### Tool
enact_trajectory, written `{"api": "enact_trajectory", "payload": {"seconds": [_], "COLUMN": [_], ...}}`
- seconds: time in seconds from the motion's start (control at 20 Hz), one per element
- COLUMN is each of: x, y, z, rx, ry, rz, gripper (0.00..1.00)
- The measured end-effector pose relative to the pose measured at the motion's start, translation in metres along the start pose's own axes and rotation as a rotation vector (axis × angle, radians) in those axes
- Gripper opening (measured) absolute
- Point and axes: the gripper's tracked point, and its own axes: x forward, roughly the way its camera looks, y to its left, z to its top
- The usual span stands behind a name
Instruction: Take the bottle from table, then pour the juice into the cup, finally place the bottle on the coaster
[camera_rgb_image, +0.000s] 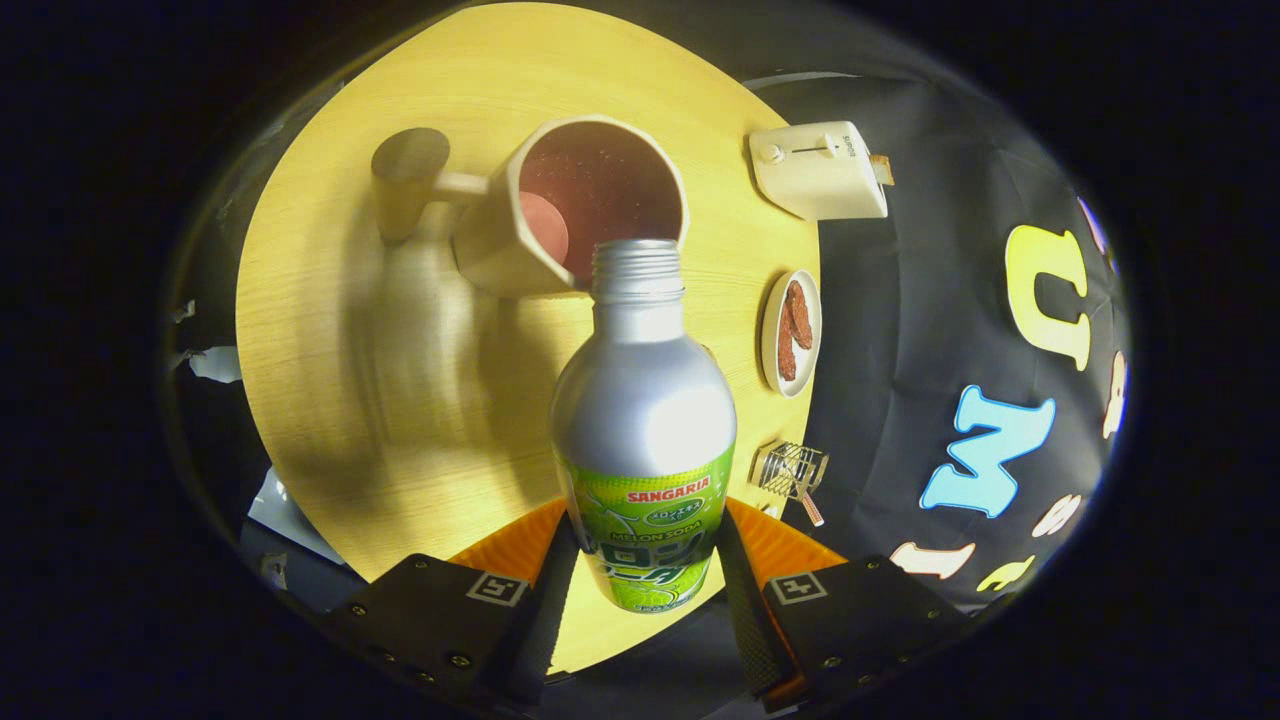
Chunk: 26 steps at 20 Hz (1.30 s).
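A silver bottle with a green label sits between my fingers, and my gripper is shut on its lower body. The bottle is uncapped and tipped forward, its threaded mouth at the rim of a beige cup with a side handle. The cup stands on the round wooden table just beyond the bottle, and its inside looks dark red. An orange coaster shows under my fingers, mostly hidden by them and the bottle.
A white toaster stands at the table's far right edge. Nearer to me along that edge are a small plate of brown food and a little wire rack. Black cloth wall lies beyond the table on the right.
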Motion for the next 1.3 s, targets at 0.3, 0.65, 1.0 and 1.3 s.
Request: {"api": "enact_trajectory", "payload": {"seconds": [0.3,0.65,1.0,1.3], "x": [-0.002,-0.006,-0.013,-0.016], "y": [-0.005,-0.01,-0.014,-0.027], "z": [-0.006,-0.001,0.001,-0.002], "rx": [-0.032,-0.098,-0.156,-0.196], "ry": [0.07,0.075,0.088,0.121], "rz": [0.006,-0.011,-0.028,-0.045], "gripper": [0.73,0.73,0.73,0.73]}}
